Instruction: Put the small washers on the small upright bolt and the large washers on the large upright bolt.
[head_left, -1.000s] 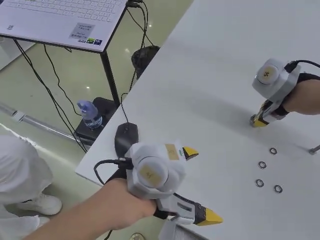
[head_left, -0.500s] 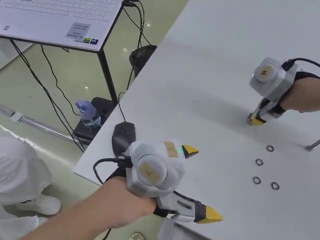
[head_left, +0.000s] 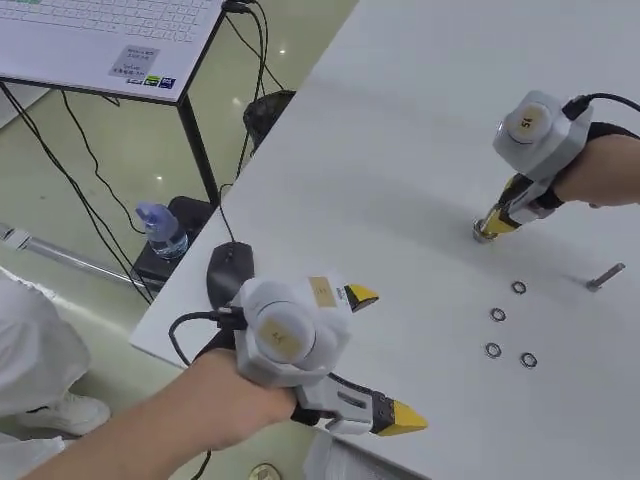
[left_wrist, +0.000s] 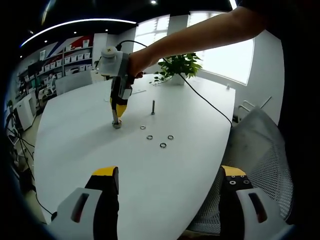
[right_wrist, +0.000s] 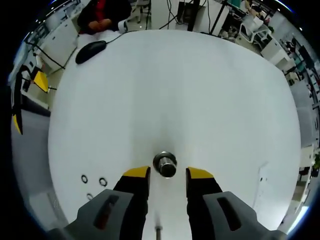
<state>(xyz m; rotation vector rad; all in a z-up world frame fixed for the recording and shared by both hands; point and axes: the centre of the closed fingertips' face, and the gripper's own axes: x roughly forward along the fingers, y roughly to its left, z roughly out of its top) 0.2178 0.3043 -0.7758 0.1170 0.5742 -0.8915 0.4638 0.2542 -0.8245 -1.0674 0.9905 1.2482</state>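
The large upright bolt stands on the white table, just ahead of and between the fingertips of my right gripper. Its jaws stand a little apart on either side and do not touch the bolt. In the head view this right gripper points down at the large bolt. Several small washers lie flat nearby, beside the thin small bolt, which stands upright. My left gripper hovers open and empty near the table's front edge.
A black mouse lies at the table's left edge. Past the edge stand a laptop on a black stand and a water bottle on the floor. A mesh chair is beside the table, with a plant at its far end.
The head camera has shifted, bringing the small bolt fully into view. The right gripper stays at the large bolt, slightly re-tilted. The left gripper holds still.
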